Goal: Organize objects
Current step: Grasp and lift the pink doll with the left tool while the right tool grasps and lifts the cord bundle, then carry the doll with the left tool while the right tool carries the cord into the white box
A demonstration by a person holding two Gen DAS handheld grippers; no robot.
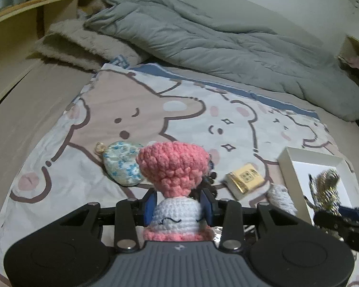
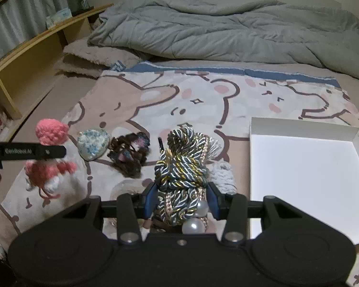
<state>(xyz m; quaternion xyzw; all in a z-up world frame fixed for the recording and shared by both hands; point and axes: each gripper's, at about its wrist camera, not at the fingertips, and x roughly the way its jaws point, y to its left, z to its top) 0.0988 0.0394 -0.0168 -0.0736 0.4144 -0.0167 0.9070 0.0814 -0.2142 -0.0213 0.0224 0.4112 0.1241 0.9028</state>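
My left gripper (image 1: 178, 203) is shut on a crocheted doll (image 1: 174, 165) with a pink hat and a white face, held up above the bear-print blanket (image 1: 136, 110). In the right wrist view the same doll (image 2: 51, 132) hangs at the far left in the left gripper (image 2: 52, 154). My right gripper (image 2: 182, 201) is shut on a braided dark, white and gold cord bundle (image 2: 182, 167) with pearls. An open white box (image 2: 299, 125) lies to its right. From the left wrist view the cord bundle (image 1: 325, 184) hangs over that box (image 1: 289, 179).
On the blanket lie a blue floral pouch (image 2: 92, 144), a dark scrunchie (image 2: 129, 154), a grey knitted piece (image 2: 223, 174) and a gold-wrapped packet (image 1: 245, 179). A grey duvet (image 2: 227, 31) and a fluffy pillow (image 2: 95, 52) fill the back. A wooden shelf (image 2: 24, 55) runs along the left.
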